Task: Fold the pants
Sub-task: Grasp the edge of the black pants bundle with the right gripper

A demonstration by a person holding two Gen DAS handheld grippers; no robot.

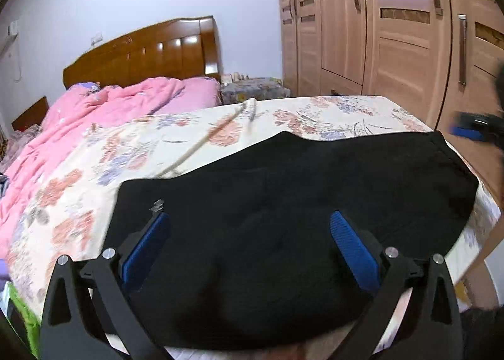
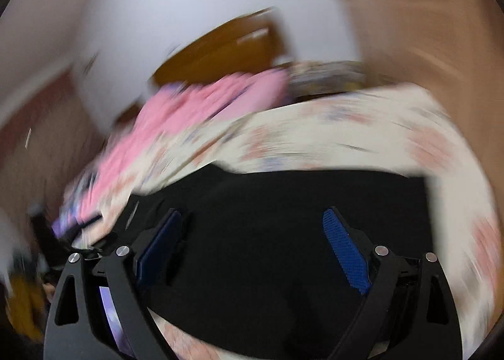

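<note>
The pants (image 1: 283, 202) lie flat on the bed (image 1: 94, 177), as a wide black slab of soft, matt cloth, already doubled at least once as it seems, with its long axis running from 9 o'clock to 3 o'clock in both wrist views. In the left wrist view the left tool (image 1: 250, 224) hangs just above the near half of this slab, so the cloth lies straight ahead at 12 o'clock; its jaws stand wide apart, the ribbed blue pads (image 1: 148, 249) touch nothing, and nothing is held between them. The right tool (image 2: 253, 227) also looks over the black cloth at 12 o'clock; its jaws are wide too and empty. Its picture is strongly blurred, so fine detail there I cannot tell. In the left view a dark blurred shape with blue shows at 3 o'clock near the far right corner of the pants; I judge it is the right tool, so each hand has its own end nearer. The next fold, I think, depends on this cross-wise axis: one short end must travel over to the other. The sheet is cream with printed flowers, a pink quilt (image 1: 104, 108) is bunched at 10 o'clock, and behind stand a glossy headboard (image 1: 148, 51) and a wardrobe (image 1: 393, 29).
</note>
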